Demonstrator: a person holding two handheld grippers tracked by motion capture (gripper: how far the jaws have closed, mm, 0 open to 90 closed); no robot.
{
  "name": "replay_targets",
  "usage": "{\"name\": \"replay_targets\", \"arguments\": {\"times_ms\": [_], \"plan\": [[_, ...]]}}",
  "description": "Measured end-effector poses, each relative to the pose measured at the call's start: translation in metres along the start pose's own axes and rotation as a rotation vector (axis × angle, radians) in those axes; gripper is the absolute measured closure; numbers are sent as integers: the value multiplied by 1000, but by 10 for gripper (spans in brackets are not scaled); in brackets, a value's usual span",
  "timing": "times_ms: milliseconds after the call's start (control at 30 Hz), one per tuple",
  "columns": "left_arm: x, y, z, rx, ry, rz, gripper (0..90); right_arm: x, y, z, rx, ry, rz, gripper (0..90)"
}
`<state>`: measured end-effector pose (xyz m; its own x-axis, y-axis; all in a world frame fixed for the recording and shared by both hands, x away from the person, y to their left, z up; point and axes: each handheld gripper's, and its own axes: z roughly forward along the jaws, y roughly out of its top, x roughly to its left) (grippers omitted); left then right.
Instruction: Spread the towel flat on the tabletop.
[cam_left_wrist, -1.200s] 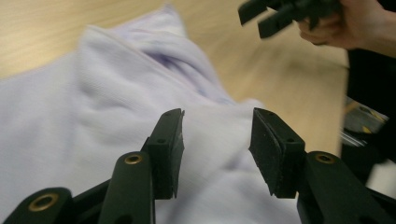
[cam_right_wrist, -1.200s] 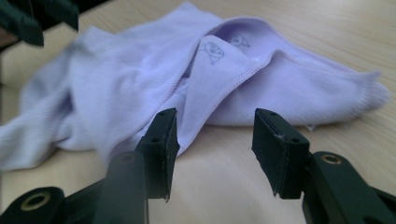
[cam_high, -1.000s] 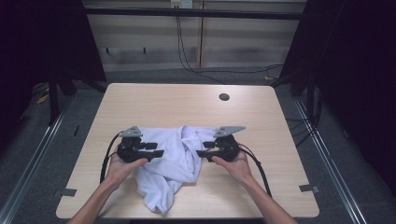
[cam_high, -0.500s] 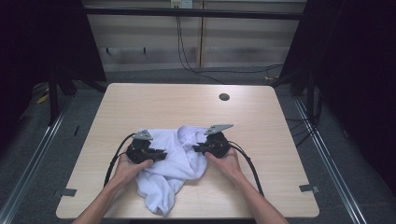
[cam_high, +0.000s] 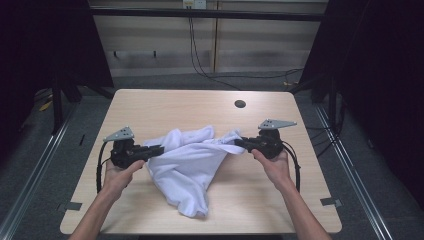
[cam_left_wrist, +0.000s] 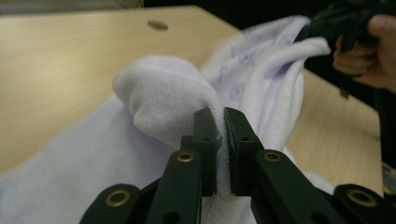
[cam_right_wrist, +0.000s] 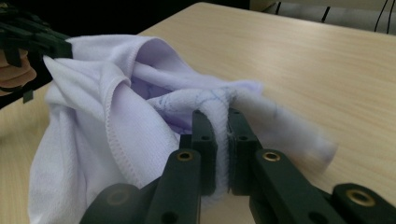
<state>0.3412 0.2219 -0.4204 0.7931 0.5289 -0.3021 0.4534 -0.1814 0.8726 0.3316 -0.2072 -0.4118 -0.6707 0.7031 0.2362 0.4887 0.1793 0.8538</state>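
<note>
Jaws on both of my grippers are clamped on the same white cloth (cam_high: 187, 165). On the left gripper (cam_left_wrist: 220, 140) I see the two black jaws closed with only a thin fold of the fabric pinched between them, and a rounded, terry-textured bulge of cloth rising just above and beyond the jaw tips. On the right gripper (cam_right_wrist: 219, 140) the jaws are likewise closed on a rolled edge of the cloth, which loops over the tips; a stitched hem hangs down just beside the jaws on their left side.

From the high view, I hold the left gripper (cam_high: 150, 150) and the right gripper (cam_high: 240, 143) well apart, and the cloth spans between the two sets of jaws, its upper edge bunched and raised there. Below that span the rest of the cloth sags onto the wooden table (cam_high: 165, 105) and trails toward my side, ending in a crumpled tail.

Far beyond the jaws, near the table's far edge, sits a small dark round hole (cam_high: 240, 104), apart from the cloth.
</note>
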Motion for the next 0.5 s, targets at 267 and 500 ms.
{"name": "replay_targets", "arguments": {"times_ms": [267,500], "plan": [[-10,78,-19,-155,67,70,844,1,56,-23,-102,-22,-12,846],[-15,138,-16,-231,145,152,844,-6,127,-46,-181,-101,-42,848]]}}
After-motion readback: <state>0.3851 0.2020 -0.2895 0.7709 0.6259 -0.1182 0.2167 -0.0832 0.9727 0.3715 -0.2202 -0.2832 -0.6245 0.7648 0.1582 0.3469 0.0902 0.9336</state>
